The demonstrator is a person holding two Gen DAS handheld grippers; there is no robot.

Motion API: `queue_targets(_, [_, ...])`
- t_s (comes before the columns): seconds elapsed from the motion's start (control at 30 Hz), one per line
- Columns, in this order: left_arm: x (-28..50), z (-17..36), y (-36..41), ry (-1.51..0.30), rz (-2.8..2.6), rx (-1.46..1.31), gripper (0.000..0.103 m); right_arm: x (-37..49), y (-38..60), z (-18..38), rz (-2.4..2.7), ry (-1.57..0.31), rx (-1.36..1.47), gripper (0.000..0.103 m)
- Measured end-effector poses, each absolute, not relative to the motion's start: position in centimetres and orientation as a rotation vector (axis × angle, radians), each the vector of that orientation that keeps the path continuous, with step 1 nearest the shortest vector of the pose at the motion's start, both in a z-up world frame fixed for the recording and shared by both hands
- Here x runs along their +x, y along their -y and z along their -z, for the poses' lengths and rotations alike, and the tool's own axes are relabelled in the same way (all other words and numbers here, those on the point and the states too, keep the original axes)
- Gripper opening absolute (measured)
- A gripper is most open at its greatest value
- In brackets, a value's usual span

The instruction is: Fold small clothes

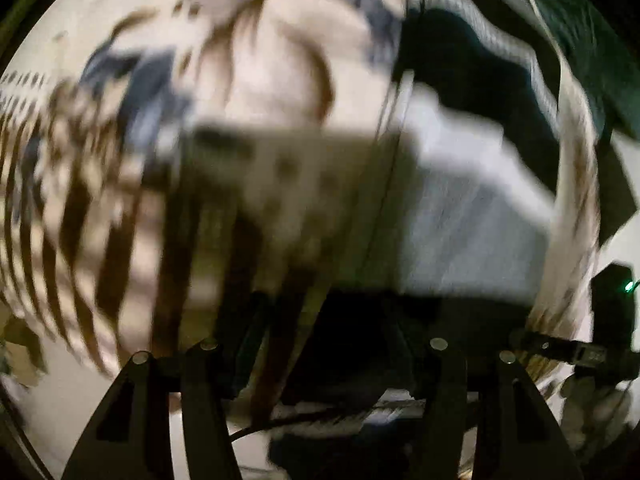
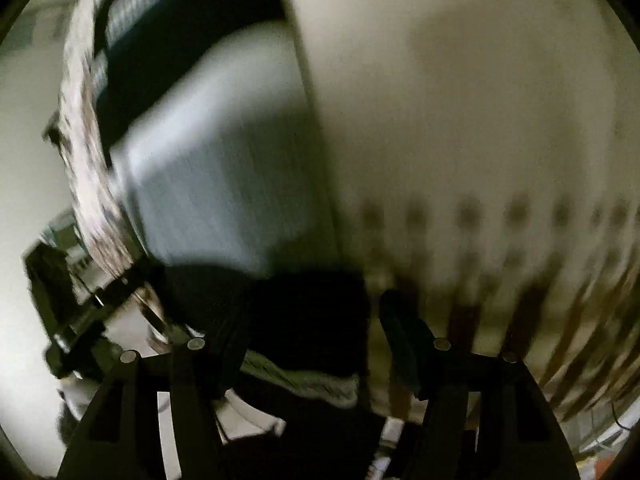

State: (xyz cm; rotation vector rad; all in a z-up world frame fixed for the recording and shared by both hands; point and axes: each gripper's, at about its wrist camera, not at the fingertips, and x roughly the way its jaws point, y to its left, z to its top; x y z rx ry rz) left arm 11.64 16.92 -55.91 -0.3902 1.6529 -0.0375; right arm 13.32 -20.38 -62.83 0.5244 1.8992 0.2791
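Both views are blurred by motion. A small garment, light blue-grey (image 1: 472, 208) with a black part and a striped rib band (image 1: 492, 40), lies on a cream cloth patterned in brown and blue (image 1: 256, 60). My left gripper (image 1: 320, 320) is over its dark lower edge, with dark fabric between the fingers. In the right wrist view the same garment (image 2: 216, 168) lies left of centre. My right gripper (image 2: 312, 320) has the black part (image 2: 304, 304) between its fingers. The other gripper (image 2: 80, 312) shows at the left.
The patterned cloth (image 2: 480, 120) covers the surface to the right and has brown stripes along its border. The right gripper's body (image 1: 612, 320) shows at the right edge of the left wrist view. A white surface (image 2: 24, 160) lies at the left.
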Motion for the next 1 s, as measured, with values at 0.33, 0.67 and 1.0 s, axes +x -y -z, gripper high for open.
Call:
queue_targets(0.33, [5.9,55.2,-19.8,-1.621,0.1,-0.574,0.054,6.1,21.3,63.1,-0.332,-1.869,0.617,0.065])
queue_targets(0.67, [4.9,57.1,-18.8,-1.571,0.158,-0.702,0.044,7.0,21.1,66.1,-0.404,-1.864,0.838,0.065])
queue_targets(1.0, [3.6,53.6,-19.0,-1.514,0.164,-0.832,0.008,6.6,20.1,62.9,-0.389,-1.769,0.866,0.013])
